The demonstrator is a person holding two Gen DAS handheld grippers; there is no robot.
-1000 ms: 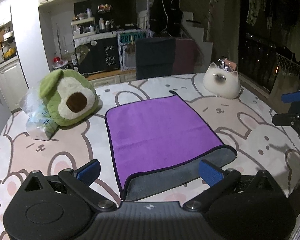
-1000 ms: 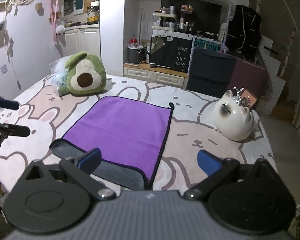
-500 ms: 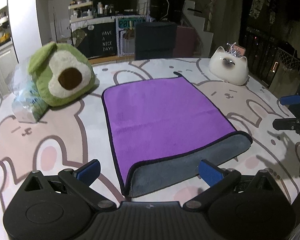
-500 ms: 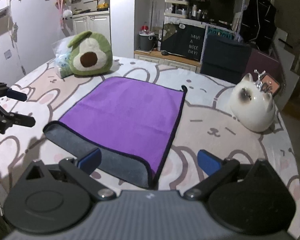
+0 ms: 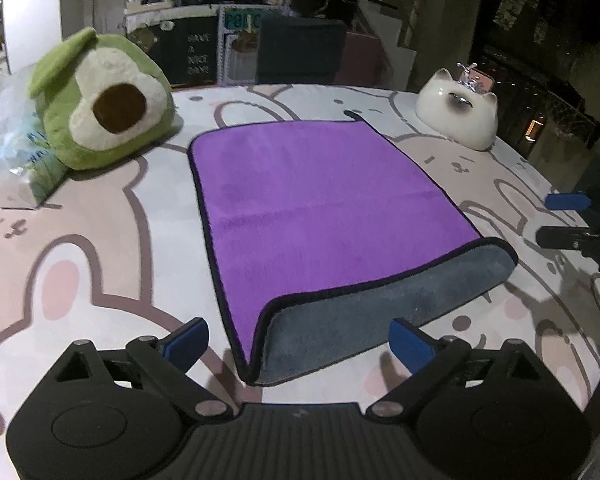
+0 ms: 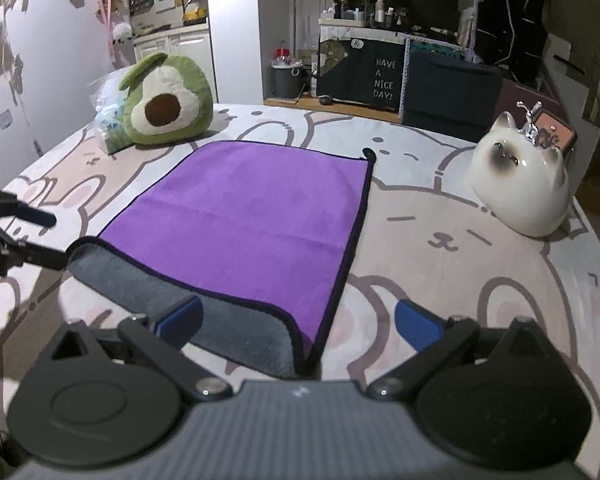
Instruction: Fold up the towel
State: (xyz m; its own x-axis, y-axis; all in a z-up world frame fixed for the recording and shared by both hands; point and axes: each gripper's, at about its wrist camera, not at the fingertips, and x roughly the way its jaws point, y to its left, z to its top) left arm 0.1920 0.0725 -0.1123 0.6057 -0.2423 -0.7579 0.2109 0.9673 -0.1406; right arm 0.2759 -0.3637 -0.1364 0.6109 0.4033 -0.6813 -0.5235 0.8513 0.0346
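While both claws gape wide and grip nothing, the purple plush towel with black trim lies flat mid-frame on the bunny-print worktop, its near edge flipped over showing grey underside. Left claw sits at frame bottom, right claw likewise. Green avocado plush toy upper left; white ceramic cat figure right.

Left claw and right claw: matte black linkage bodies, silver pivot screws, ribbed grey housings, blue fingertip pads.
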